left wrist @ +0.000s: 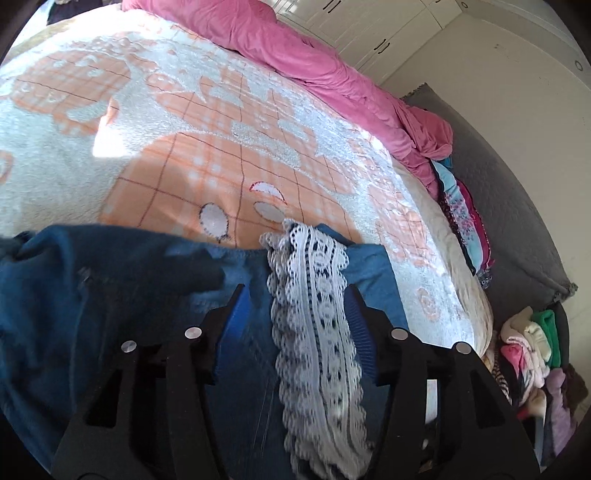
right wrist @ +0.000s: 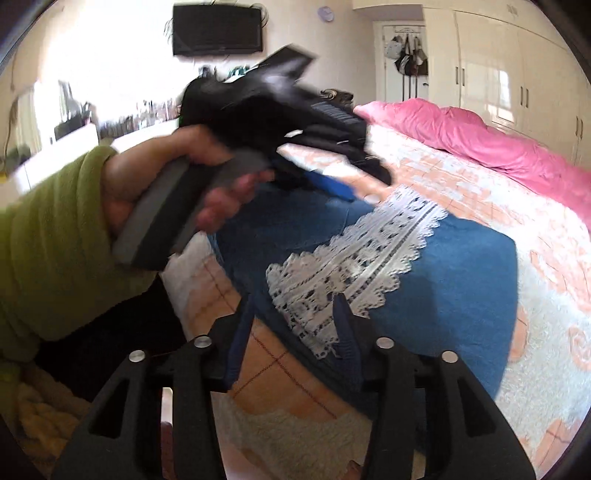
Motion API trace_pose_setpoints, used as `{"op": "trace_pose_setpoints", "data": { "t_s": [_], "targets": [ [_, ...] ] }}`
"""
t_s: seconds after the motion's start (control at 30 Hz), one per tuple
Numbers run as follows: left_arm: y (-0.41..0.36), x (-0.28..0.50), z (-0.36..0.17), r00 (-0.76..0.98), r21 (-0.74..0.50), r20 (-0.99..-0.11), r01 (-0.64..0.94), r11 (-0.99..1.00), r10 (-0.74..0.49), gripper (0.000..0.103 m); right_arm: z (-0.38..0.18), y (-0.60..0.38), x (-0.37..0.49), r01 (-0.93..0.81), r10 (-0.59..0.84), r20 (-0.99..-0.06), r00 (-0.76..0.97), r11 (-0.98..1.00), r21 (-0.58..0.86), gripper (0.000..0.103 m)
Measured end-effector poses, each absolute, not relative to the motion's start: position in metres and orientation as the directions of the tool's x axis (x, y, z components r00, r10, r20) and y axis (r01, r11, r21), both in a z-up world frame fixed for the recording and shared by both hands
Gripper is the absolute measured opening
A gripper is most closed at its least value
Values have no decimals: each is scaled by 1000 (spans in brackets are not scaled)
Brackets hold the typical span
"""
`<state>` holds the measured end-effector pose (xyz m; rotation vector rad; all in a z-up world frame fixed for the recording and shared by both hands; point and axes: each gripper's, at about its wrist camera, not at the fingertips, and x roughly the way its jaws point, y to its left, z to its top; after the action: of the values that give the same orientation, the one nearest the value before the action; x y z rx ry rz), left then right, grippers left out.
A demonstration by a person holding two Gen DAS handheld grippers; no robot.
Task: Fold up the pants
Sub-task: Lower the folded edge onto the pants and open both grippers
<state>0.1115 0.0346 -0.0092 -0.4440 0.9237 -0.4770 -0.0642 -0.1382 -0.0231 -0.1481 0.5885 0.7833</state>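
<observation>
Blue pants (right wrist: 443, 280) with a white lace strip (right wrist: 354, 258) lie on the orange-and-white blanket (right wrist: 480, 192). In the left wrist view the pants (left wrist: 110, 295) and lace (left wrist: 314, 314) fill the lower half. My left gripper (left wrist: 293, 291) is open, its fingers either side of the lace just above the cloth. It also shows blurred in the right wrist view (right wrist: 354, 184), held by a hand in a green sleeve. My right gripper (right wrist: 295, 299) is open over the near edge of the pants and lace.
A pink duvet (left wrist: 314, 55) lies bunched along the bed's far side. Folded clothes (left wrist: 465, 221) sit at the bed edge and more clothes (left wrist: 532, 343) lie in a pile on the floor. White wardrobes (right wrist: 498, 66) and a wall TV (right wrist: 218, 29) stand beyond.
</observation>
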Motion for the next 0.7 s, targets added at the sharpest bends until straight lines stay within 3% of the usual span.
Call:
{"op": "trace_pose_setpoints", "data": {
  "t_s": [0.07,0.23,0.53,0.7],
  "targets": [
    [37,99,-5,519,-534,-652,202,821,-553,49,-16,-151,-66,-689,638,-521,567,714,125,50],
    [38,68,-4,501,-499,-680,219,838,-536,50,-9,-184,-66,-601,594,-496,634,781,167,52],
    [15,40,-24,450,-449,-728,255,856,-516,50,-17,-198,-47,-462,467,-591,657,870,174,52],
    [-8,28,-30,475,-254,-795,305,918,-378,50,-42,-204,-44,-413,389,-685,616,900,140,52]
  ]
}}
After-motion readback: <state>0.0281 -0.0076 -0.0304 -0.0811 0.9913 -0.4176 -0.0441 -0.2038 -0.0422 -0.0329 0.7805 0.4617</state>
